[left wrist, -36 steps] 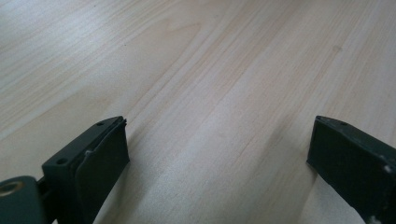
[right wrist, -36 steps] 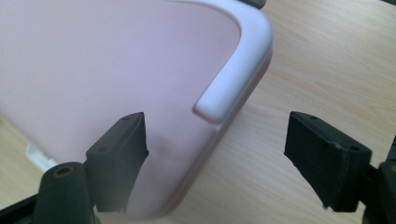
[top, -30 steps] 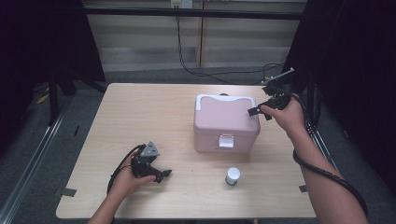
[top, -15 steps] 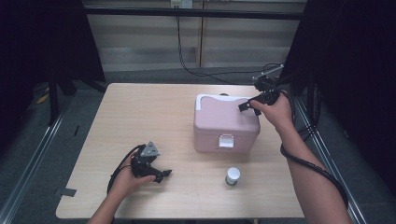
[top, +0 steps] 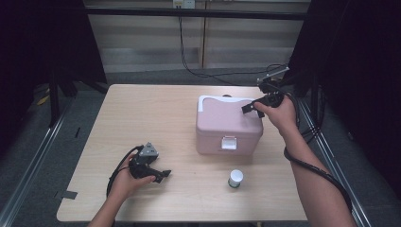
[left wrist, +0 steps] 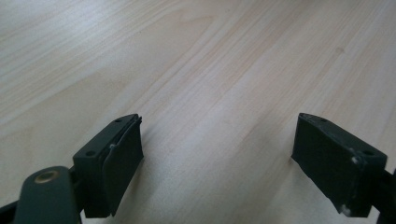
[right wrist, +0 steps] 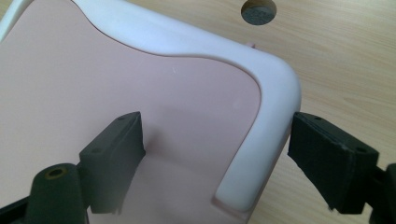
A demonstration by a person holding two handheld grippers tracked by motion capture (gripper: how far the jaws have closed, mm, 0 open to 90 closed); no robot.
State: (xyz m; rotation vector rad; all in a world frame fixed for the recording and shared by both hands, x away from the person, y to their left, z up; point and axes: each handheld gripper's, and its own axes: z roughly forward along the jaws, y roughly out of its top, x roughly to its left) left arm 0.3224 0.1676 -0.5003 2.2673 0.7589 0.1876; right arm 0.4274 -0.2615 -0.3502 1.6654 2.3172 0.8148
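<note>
Shifting inward, the right claw now straddles the cooler's white handle

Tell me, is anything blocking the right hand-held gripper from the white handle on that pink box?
Nothing visible does. The right hand-held gripper is open, with the white handle of the pink box already between its jaws.

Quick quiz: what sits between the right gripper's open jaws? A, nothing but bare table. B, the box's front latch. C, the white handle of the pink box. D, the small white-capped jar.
C: in the right gripper view the white handle of the pink box lies between the right gripper's spread jaws, not yet pinched.
</note>
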